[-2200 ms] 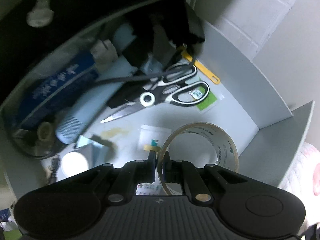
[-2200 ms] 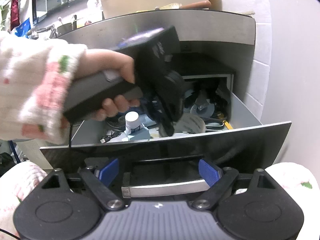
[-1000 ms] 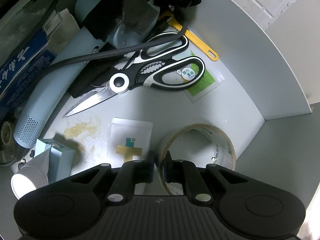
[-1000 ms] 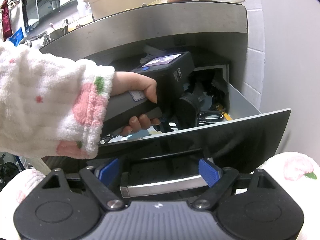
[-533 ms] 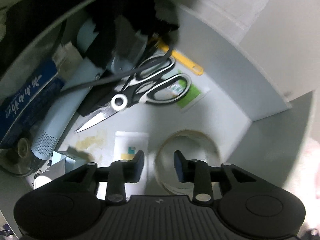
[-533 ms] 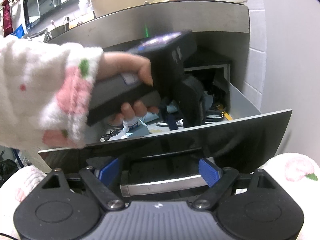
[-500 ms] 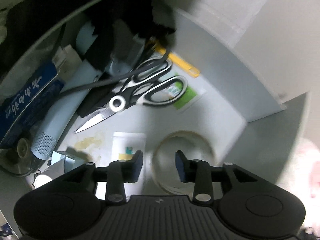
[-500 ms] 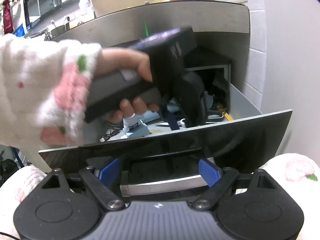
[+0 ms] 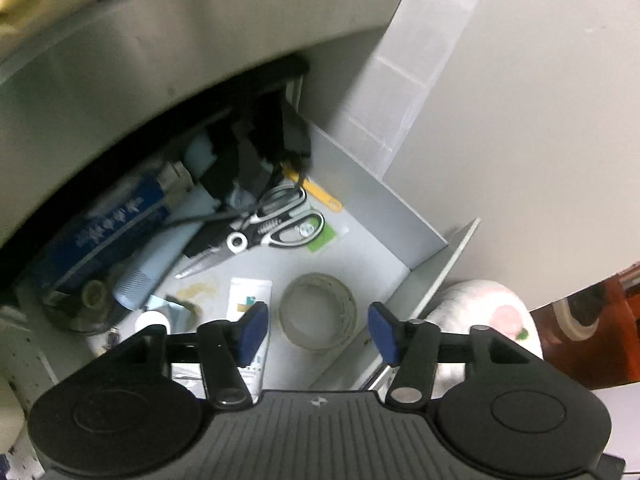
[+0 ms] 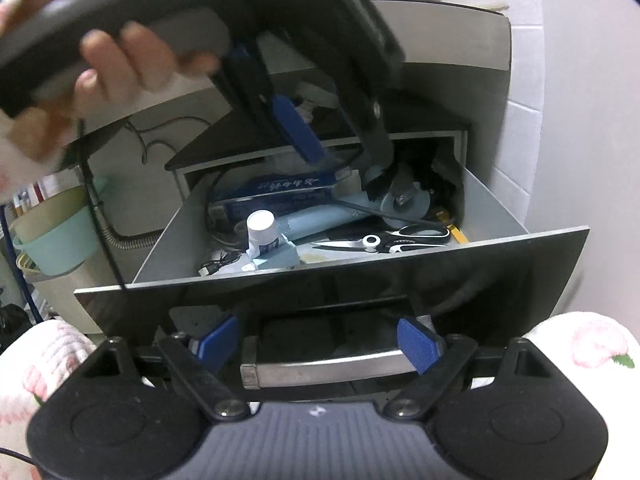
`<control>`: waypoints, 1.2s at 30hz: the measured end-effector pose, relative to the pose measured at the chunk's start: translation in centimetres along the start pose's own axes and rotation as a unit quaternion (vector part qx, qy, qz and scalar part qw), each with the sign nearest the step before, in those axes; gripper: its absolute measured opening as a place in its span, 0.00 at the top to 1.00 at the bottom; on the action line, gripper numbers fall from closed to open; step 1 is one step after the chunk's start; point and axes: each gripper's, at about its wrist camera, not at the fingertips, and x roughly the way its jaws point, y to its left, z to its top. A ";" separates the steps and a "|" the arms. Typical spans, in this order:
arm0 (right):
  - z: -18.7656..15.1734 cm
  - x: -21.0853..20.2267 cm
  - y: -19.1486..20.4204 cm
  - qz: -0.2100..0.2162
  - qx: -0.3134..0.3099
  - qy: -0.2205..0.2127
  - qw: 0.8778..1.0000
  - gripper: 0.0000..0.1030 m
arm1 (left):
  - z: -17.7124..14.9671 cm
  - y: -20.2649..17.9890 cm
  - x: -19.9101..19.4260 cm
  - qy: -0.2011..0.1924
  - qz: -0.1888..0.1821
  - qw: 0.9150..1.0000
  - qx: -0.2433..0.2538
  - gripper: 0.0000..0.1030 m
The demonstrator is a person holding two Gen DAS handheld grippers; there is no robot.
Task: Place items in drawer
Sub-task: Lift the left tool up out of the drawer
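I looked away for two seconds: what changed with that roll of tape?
The left gripper let go of the tape, opened, and lifted out; the tape now lies flat in the drawer. Scissors and right gripper at the handle stayed put.

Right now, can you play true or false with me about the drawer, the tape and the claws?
1. The tape roll lies flat on the drawer floor. True.
2. The left claw is squeezing the tape roll. False: it is open and up above the roll, holding nothing.
3. The scissors are inside the drawer. True.
4. The drawer is shut. False: it is pulled out, with everything inside showing.
5. The right claw is open, with the drawer handle between its fingers. True.
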 end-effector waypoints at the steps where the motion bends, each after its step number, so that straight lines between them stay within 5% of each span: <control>1: 0.0 0.0 0.1 -0.001 -0.004 0.000 1.000 0.16 | -0.3 -0.4 -0.7 -0.006 0.000 1.000 0.005 0.45; 11: 0.0 -0.3 0.6 -0.009 -0.022 0.001 1.000 0.16 | -6.9 -1.7 -7.7 -0.101 -0.017 0.994 -0.039 0.40; 16: 0.0 0.0 1.0 -0.011 -0.033 0.005 0.999 0.16 | -10.3 -2.7 -10.8 -0.169 0.038 0.985 -0.023 0.30; 24: -0.1 0.1 1.6 -0.020 -0.052 0.007 0.998 0.16 | -15.2 -2.5 -12.8 -0.237 0.056 0.966 -0.080 0.28; 36: -0.2 0.3 1.7 -0.027 -0.059 0.014 0.998 0.16 | -22.4 -5.2 -11.6 -0.252 0.092 0.961 -0.063 0.19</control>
